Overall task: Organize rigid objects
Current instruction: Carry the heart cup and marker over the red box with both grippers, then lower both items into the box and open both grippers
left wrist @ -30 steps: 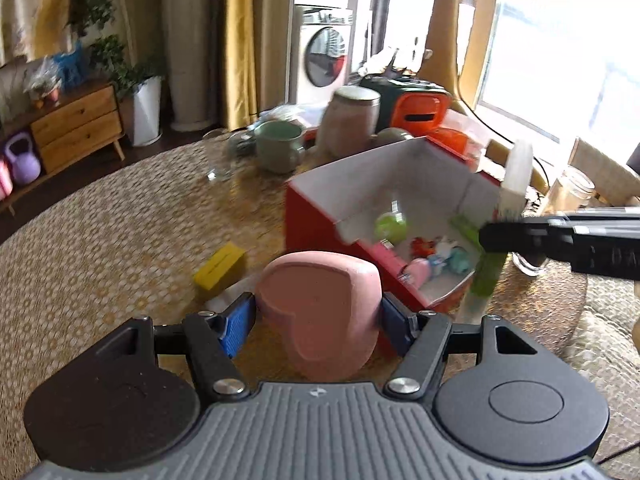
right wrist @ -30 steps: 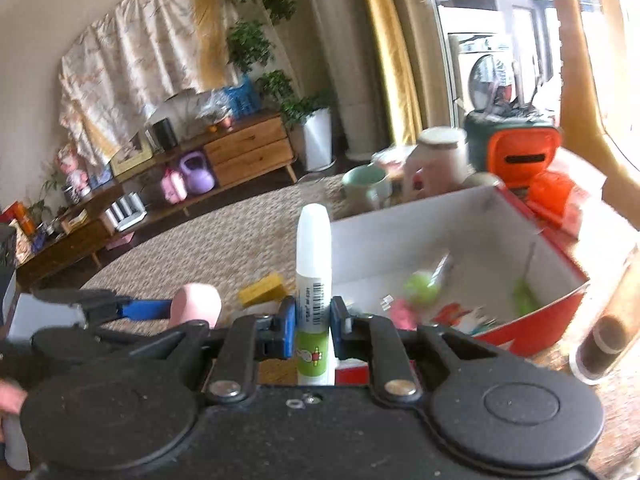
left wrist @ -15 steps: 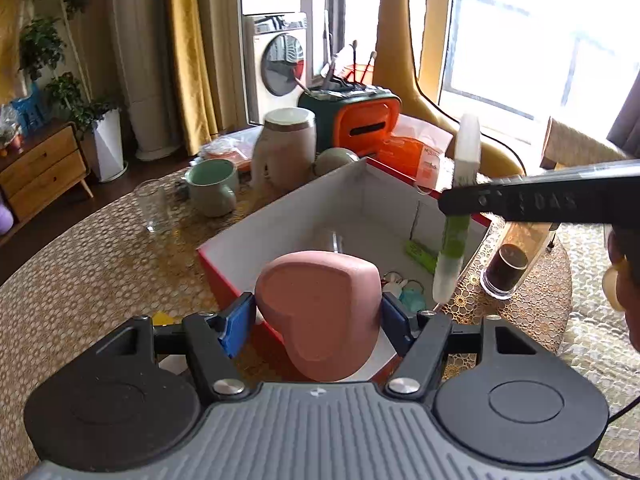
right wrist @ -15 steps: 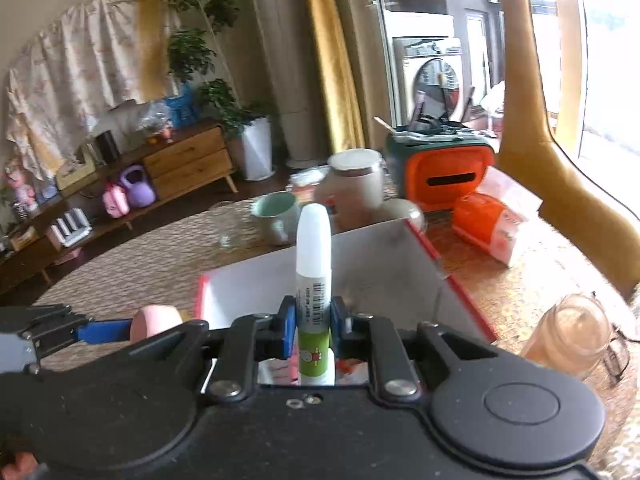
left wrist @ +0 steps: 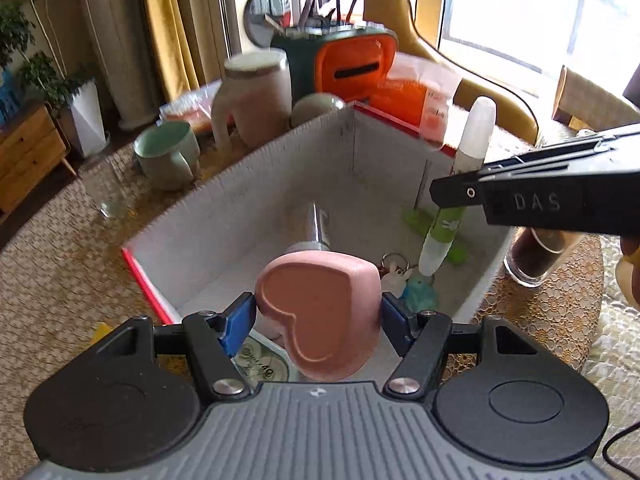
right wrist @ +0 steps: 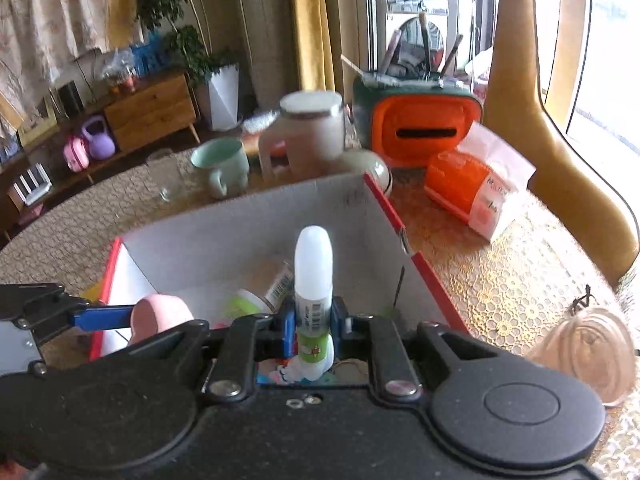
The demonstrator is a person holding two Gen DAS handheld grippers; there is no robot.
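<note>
My left gripper (left wrist: 316, 320) is shut on a pink heart-shaped block (left wrist: 320, 312) and holds it over the near edge of the red cardboard box (left wrist: 248, 196). My right gripper (right wrist: 313, 322) is shut on a white and green glue tube (right wrist: 313, 276), upright above the box (right wrist: 240, 232). The tube also shows in the left wrist view (left wrist: 460, 188), held by the right gripper (left wrist: 452, 194) over the box's right side. The heart block (right wrist: 160, 316) shows at the left of the right wrist view. Small toys and a green piece (left wrist: 436, 228) lie in the box.
Behind the box stand a green mug (left wrist: 168, 156), a beige jar (left wrist: 256, 96), an orange and green holder (left wrist: 344, 56) and an orange packet (right wrist: 476, 188). A glass of dark drink (left wrist: 536, 252) stands right of the box. A clear glass (left wrist: 112, 192) stands at left.
Both grippers have moved forward over the box with their objects still held. The box now fills the middle of both views.
</note>
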